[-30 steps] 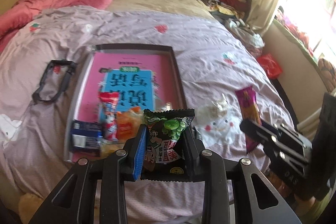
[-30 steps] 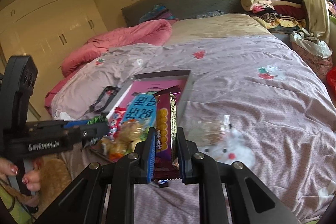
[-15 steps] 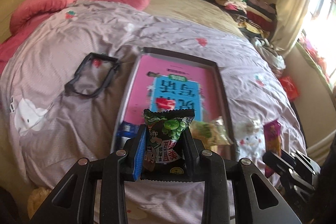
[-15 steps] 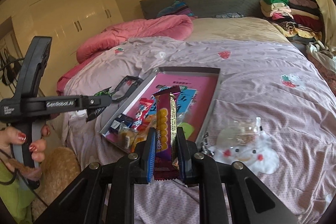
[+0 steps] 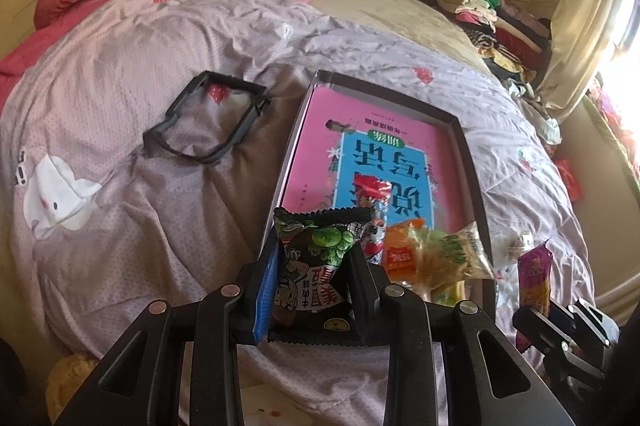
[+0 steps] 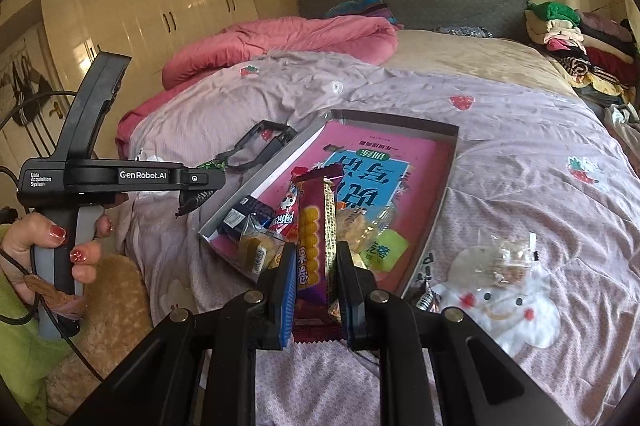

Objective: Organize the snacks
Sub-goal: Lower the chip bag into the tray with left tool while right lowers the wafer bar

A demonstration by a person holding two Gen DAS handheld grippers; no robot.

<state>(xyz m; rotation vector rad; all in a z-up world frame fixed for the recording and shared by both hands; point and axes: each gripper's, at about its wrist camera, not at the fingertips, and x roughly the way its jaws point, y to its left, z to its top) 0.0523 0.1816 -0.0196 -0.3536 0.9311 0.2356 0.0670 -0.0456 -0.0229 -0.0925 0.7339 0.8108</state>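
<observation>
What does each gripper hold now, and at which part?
Left gripper: black snack packet, gripped at its lower half. Right gripper: purple snack bar, gripped near its lower end.

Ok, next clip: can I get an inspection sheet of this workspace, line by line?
Surface: lilac quilt with strawberry prints, wrinkled, on a bed.
Job's things: shallow grey box tray lined with a pink booklet, small snack packets heaped at its near end; clear plastic snack bag lies on the quilt outside it.
Clutter: black strap loop beside the tray; folded clothes pile at the far side.
Grippers: left tool shut on black green-pea snack packet; right tool shut on long purple wafer bar.
Cables: thin black cable by the person's hand.
Surroundings: pink duvet, grey headboard, cream wardrobes.
</observation>
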